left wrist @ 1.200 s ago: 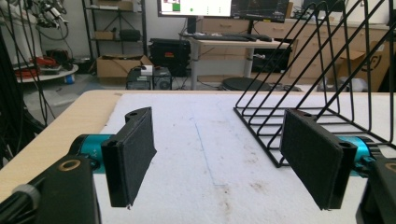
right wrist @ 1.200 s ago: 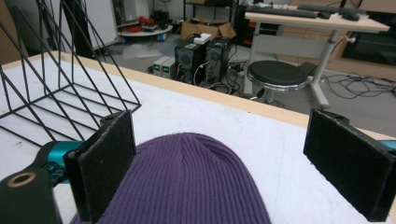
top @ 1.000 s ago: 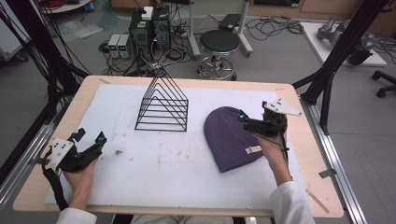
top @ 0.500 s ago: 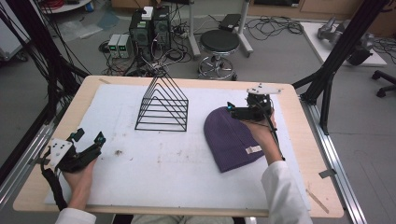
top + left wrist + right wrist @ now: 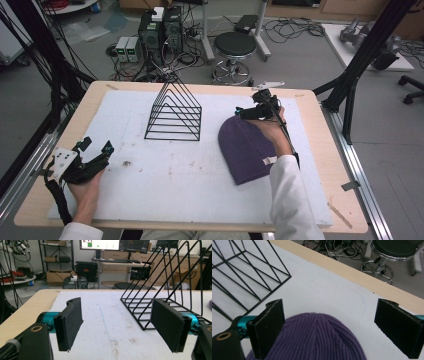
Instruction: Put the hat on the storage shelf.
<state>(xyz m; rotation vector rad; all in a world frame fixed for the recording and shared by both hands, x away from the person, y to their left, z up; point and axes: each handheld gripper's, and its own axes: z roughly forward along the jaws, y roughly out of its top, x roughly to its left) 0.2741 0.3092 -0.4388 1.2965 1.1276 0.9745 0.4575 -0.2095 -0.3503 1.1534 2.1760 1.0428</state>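
the purple knit beanie lies flat on the white mat, its rounded crown pointing toward the far edge of the table and its cuff, with a small pale label, toward the person. the right gripper hovers right over that crown, held by the person's right hand, whose forearm in a white sleeve crosses the beanie's right side. in the right gripper view the crown of the beanie sits directly below and between the 2 black jaws, which stand wide apart with nothing between the pads; the one on the left overlaps the knit's edge, the other hangs above bare mat beyond the hat's side. whether the pads touch the fabric cannot be told.

just beyond that gripper's left jaw, in the same view, stands the black wire rack, apart from the beanie. from above, the wire rack is a row of triangular frames on a flat base, to the left of the hat.

well apart from all this, the left gripper rests low near the table's left edge in the person's left hand. its own view shows the 2 padded jaws spread wide and gripping nothing, with bare mat between them and the rack ahead past its right jaw.
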